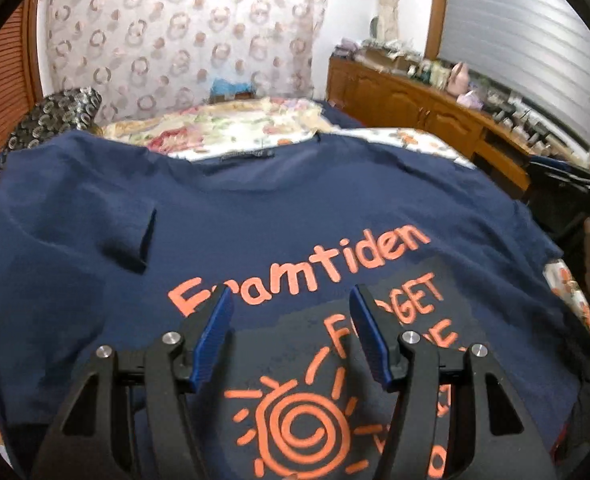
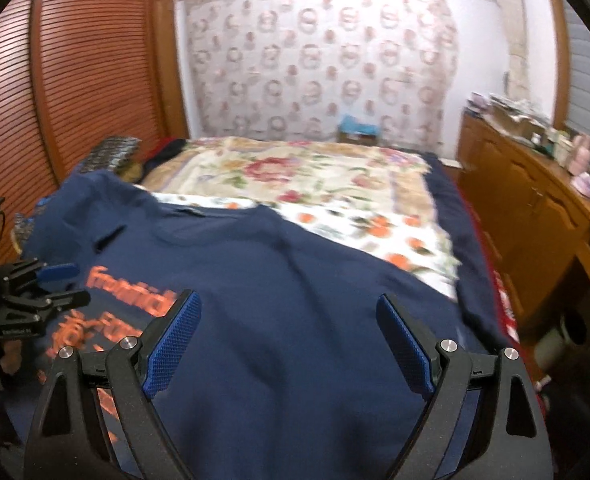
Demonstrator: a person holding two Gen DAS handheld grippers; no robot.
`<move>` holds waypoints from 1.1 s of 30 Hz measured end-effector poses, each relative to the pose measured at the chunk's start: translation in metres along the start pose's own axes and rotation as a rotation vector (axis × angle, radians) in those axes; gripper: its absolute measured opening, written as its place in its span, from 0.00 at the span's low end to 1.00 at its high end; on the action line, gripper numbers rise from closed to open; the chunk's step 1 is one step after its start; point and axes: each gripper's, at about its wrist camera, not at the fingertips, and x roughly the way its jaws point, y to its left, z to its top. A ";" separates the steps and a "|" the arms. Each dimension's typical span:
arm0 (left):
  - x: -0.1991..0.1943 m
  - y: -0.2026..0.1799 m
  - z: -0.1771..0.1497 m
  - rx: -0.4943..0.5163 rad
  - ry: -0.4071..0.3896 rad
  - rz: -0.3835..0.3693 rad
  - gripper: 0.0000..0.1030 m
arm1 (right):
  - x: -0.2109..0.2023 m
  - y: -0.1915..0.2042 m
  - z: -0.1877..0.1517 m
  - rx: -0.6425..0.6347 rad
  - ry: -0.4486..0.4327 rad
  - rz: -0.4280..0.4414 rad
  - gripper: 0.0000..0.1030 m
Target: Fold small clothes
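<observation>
A navy T-shirt with orange lettering and a sun print lies spread flat on the bed, collar away from me. A small fold of cloth sticks up on its left part. My left gripper hovers over the printed chest, its blue pads apart with nothing between them. In the right wrist view the same shirt fills the foreground. My right gripper hangs wide open above its plain right half. The left gripper shows at that view's left edge.
The bed carries a floral quilt and a white sheet with orange flowers. A slatted wooden wardrobe stands on the left. A wooden dresser crowded with bottles runs along the right. A dark patterned cloth lies at the far left.
</observation>
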 end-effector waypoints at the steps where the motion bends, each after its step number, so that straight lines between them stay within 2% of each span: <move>1: 0.004 0.000 0.001 -0.004 0.011 0.007 0.58 | -0.003 -0.010 -0.005 0.008 0.007 -0.018 0.87; 5: 0.017 0.001 0.002 -0.041 0.064 -0.014 0.58 | -0.010 -0.039 -0.022 0.049 0.033 -0.059 0.86; 12: 0.021 -0.013 -0.002 0.036 0.078 0.042 0.58 | -0.019 -0.079 -0.052 0.099 0.078 -0.107 0.85; 19: 0.023 -0.012 0.000 0.042 0.083 0.047 0.64 | -0.022 -0.102 -0.079 0.152 0.130 -0.111 0.82; 25: 0.026 -0.011 0.002 0.036 0.086 0.046 0.69 | -0.020 -0.110 -0.087 0.195 0.167 -0.071 0.68; 33: 0.025 -0.012 0.002 0.032 0.085 0.053 0.72 | -0.015 -0.110 -0.089 0.205 0.196 -0.002 0.34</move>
